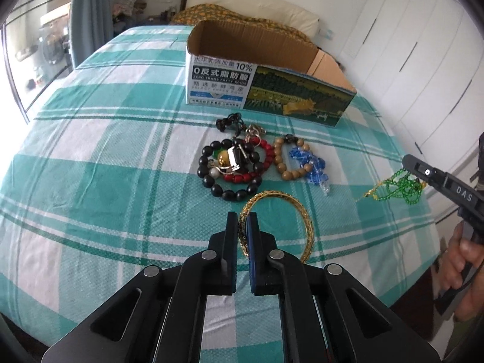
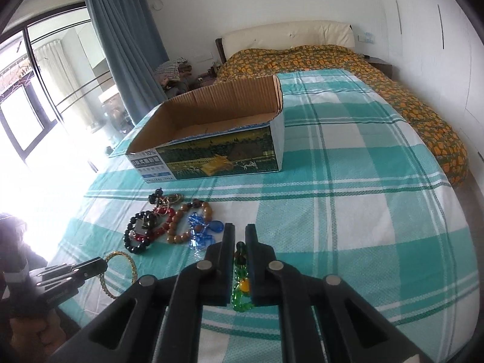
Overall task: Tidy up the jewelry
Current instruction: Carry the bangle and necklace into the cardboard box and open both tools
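My left gripper [image 1: 242, 218] is shut on a gold bangle [image 1: 290, 208], which rests low over the bed; the bangle also shows in the right wrist view [image 2: 128, 261]. My right gripper [image 2: 240, 230] is shut on a green bead necklace [image 2: 240, 284], which dangles above the bed in the left wrist view [image 1: 399, 186]. A pile of jewelry lies on the sheet: a black bead bracelet [image 1: 211, 178], a red bead bracelet [image 1: 266, 157], a tan wooden bead bracelet [image 1: 284, 169] and a blue crystal piece [image 1: 311, 166]. An open cardboard box [image 1: 266, 87] stands behind the pile, empty inside [image 2: 211, 124].
The bed has a teal and white checked sheet [image 2: 348, 181]. An orange patterned quilt [image 2: 408, 106] lies along its far and right side. White wardrobe doors [image 1: 417, 60] stand to the right, a window with blue curtain [image 2: 121, 45] to the left.
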{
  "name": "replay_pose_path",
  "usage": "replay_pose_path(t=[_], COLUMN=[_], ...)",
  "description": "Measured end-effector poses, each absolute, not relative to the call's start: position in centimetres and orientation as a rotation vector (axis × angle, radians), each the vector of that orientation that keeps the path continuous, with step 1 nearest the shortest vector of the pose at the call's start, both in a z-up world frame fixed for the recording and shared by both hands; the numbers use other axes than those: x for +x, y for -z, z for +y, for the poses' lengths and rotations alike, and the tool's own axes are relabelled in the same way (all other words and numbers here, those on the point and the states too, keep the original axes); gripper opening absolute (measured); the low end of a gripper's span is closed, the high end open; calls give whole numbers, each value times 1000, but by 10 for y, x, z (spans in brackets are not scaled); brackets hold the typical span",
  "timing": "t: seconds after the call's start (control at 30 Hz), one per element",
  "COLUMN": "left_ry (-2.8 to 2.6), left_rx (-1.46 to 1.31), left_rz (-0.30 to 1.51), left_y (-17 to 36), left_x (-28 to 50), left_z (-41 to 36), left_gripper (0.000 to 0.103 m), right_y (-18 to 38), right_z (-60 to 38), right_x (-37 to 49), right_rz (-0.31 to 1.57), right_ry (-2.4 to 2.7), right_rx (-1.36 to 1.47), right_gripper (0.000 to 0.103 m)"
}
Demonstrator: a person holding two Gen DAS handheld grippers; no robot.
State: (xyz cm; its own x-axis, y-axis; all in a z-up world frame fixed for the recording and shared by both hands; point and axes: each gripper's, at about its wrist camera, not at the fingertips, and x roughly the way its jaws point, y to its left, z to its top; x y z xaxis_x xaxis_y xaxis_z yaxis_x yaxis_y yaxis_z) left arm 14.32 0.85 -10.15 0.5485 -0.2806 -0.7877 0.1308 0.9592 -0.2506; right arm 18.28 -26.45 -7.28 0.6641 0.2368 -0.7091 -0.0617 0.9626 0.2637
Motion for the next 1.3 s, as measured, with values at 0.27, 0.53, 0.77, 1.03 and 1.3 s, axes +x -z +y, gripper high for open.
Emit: replay_pose_path(t=[0.27, 0.53, 0.77, 1.03, 1.3], left_ry=[258, 278, 283, 245, 232], left_rx=[-196, -173, -166, -103, -65], left_rz=[918, 883, 819, 807, 880], left_y=[69, 43, 2, -9, 27], left_x=[153, 176, 228, 317, 385], left_z=[19, 29, 37, 20, -12], left_gripper=[4, 4, 4, 4, 4], right_y=[50, 18, -22, -41, 8], right_z=[-266, -254, -238, -218, -223], right_x=[176, 183, 229, 317, 392], right_rz=[819, 797, 750, 739, 842], right_ry=[-242, -309, -372, -335, -277], right_rx=[272, 225, 179, 86, 38], right_gripper=[7, 7, 7, 7, 7])
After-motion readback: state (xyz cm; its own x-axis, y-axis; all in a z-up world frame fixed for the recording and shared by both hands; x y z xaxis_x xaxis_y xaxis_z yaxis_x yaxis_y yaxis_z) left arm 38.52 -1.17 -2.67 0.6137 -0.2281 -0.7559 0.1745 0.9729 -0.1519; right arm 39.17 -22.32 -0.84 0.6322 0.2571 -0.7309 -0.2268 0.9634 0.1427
